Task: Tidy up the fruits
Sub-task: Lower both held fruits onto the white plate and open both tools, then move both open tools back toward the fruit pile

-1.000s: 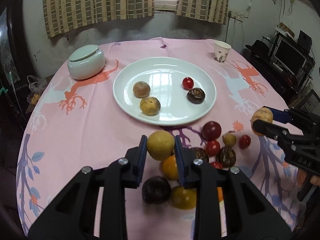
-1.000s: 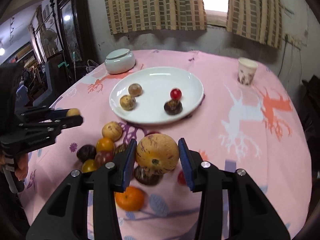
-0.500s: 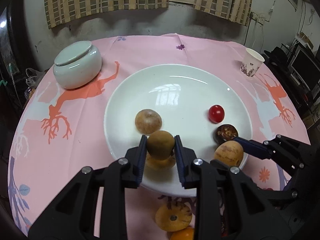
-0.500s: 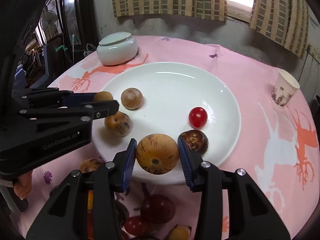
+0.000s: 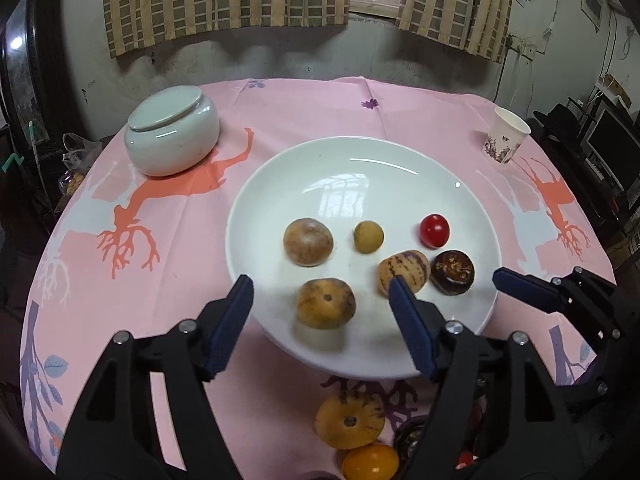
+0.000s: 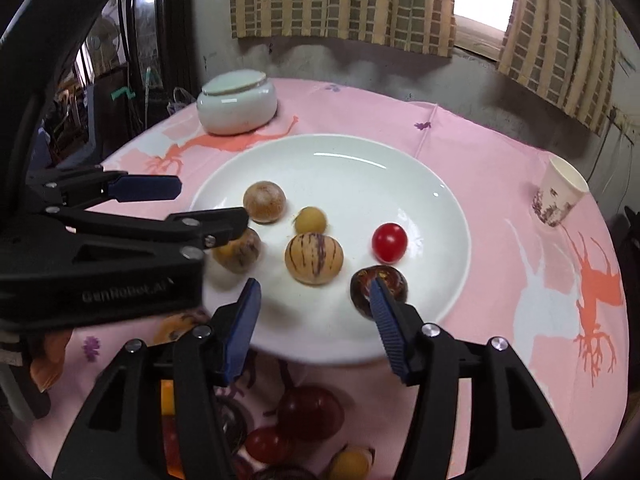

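Both tongs, the left tongs [image 5: 320, 312] and the right tongs [image 6: 314, 320], have just been opening and are spread empty over the white plate [image 5: 400, 160] mid-desk, where the striped fruit [image 6: 314, 258] and small yellow fruit [image 5: 368, 237] are left so loose pieces get gathered.

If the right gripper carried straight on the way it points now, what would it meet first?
Most likely the striped yellow fruit on the white plate: it sits ahead, centred between the open jaws of the right gripper, which just opened. Depth is unclear; the plate surface could come first.
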### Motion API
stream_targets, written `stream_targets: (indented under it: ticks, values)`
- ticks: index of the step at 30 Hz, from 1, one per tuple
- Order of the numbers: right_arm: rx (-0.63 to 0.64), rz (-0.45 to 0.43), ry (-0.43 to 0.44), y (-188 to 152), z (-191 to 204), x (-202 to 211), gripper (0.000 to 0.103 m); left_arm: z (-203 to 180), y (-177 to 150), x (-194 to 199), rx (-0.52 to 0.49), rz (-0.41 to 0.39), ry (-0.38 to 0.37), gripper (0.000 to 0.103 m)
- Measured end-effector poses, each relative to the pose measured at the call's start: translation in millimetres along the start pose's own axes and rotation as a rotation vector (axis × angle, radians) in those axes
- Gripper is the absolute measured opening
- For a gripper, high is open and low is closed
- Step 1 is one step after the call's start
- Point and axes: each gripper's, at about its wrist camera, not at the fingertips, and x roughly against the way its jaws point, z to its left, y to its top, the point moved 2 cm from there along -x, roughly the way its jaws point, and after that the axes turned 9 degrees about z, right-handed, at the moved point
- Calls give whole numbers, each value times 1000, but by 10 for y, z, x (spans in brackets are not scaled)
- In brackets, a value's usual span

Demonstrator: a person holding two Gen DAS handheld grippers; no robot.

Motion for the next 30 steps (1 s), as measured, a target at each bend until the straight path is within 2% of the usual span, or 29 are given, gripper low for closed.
stream_targets:
  ticks: [5, 10, 11, 13, 17, 22, 30]
  values:
    - [-57, -27, 25, -267, -125, 410, 57, 41, -202, 304, 8, -17, -1, 77]
    - [-113, -43, 52, -561, -164, 692, 58, -25, -473, 581, -25, -47, -4, 81]
    - [-121, -46, 58, -625, -158, 737, 58, -48, -539, 625, -36, -49, -6, 81]
    - [-126, -48, 66, -727, -131, 782, 66, -81, -658, 680, -52, -47, -10, 83]
    - [-105, -16, 84, -960, -19, 760, 67, -115, -916, 750, -63, -54, -14, 85]
    - [-34, 59, 61, -1252, 194, 592, 67, -100, -1184, 755, -65, -46, -18, 87]
    - [27, 142, 62, -1468, 363, 389, 67, -94, -1462, 646, -46, -5, -47, 88]
